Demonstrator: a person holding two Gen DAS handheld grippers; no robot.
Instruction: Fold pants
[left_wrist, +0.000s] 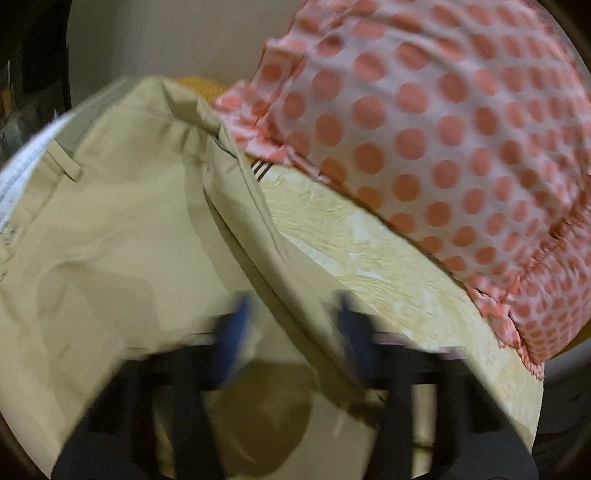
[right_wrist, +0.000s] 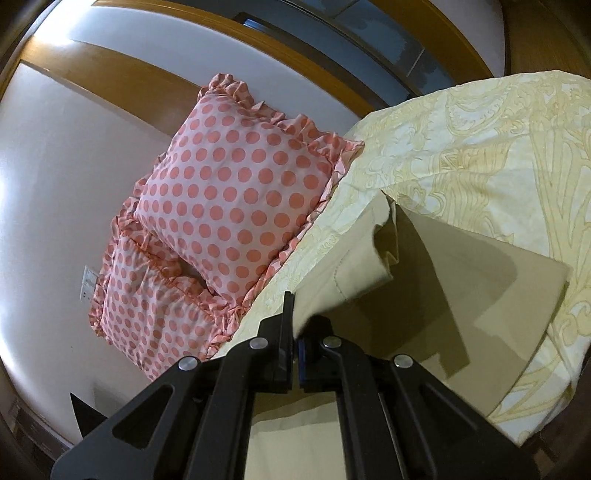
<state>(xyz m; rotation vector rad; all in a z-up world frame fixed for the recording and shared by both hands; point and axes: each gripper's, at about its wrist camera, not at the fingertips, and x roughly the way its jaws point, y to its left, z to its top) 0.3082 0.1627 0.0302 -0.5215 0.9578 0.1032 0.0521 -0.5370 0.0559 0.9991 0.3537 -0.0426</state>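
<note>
A pair of beige cotton pants (left_wrist: 122, 229) lies on a bed covered with a pale yellow sheet printed with a leaf-like pattern (right_wrist: 480, 147); two pink pillows with coral polka dots and ruffled edges (right_wrist: 236, 192) rest at the sheet's edge, against a white wall. In the right wrist view, the right gripper (right_wrist: 294, 332) has its black fingers drawn together, clamped on a lifted edge of the pants, while the rest of the cloth lies flat on the sheet beyond, one squared corner showing. In the left wrist view, the left gripper (left_wrist: 291, 317), blurred, has its blue-padded fingers (left_wrist: 236, 325) apart, and a raised fold of the pants runs between them; it does not appear to be pinching anything. The waistband with a belt loop shows at the far left of that view. The step in hand seems to be lifting one part of the pants to fold it over. Next, the left gripper probably needs to close on the fabric edge so both sides carry over evenly.
</note>
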